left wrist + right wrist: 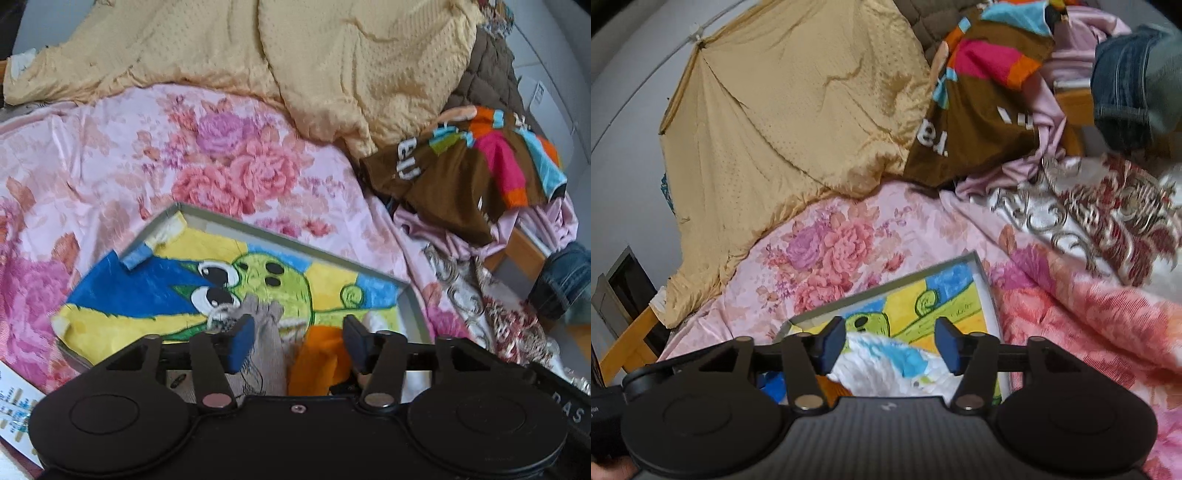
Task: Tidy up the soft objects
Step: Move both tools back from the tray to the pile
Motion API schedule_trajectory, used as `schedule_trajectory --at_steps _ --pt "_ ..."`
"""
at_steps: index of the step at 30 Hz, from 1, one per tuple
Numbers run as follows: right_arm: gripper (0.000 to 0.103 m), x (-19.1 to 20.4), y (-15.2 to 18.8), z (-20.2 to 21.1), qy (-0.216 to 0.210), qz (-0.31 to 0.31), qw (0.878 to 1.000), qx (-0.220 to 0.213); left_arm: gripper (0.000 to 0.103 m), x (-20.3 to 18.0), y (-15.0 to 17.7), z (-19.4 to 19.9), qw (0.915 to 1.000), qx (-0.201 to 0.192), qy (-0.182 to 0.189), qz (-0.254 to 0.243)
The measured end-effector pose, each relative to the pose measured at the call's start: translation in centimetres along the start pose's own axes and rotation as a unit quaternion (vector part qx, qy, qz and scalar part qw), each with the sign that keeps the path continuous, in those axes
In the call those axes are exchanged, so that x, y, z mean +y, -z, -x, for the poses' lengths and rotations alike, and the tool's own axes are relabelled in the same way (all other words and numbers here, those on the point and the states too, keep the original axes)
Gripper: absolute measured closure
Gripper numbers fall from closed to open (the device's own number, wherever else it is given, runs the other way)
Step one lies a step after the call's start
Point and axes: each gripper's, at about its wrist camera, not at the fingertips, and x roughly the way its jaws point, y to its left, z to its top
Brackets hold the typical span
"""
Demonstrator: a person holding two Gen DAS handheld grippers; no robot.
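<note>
Both hand-held grippers, left [298,345] and right [889,345], gape apart, bodies hiding the tray's [415,314] near edge.

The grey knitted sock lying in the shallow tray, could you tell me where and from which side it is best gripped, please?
Probably at the toe end of the grey knitted sock, from above. It lies flat and limp on the cartoon-painted tray, its toe clear of the orange cloth, between the left gripper's open jaws.
</note>
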Motion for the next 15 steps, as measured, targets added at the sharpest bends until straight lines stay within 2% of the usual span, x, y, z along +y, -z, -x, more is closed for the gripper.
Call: schedule_trajectory --at_steps 7,15 --pt "0.016 1.8 -0.8 4.0 -0.008 0.017 0.999 -0.036 0.027 -0.5 -1.0 4.0 0.9993 -0.028 0.016 -0.019" --pt "0.002 4.1 -1.0 9.7 -0.030 0.037 0.995 -0.089 0.017 -0.4 -1.4 10.8 0.9942 -0.067 0.054 -0.064"
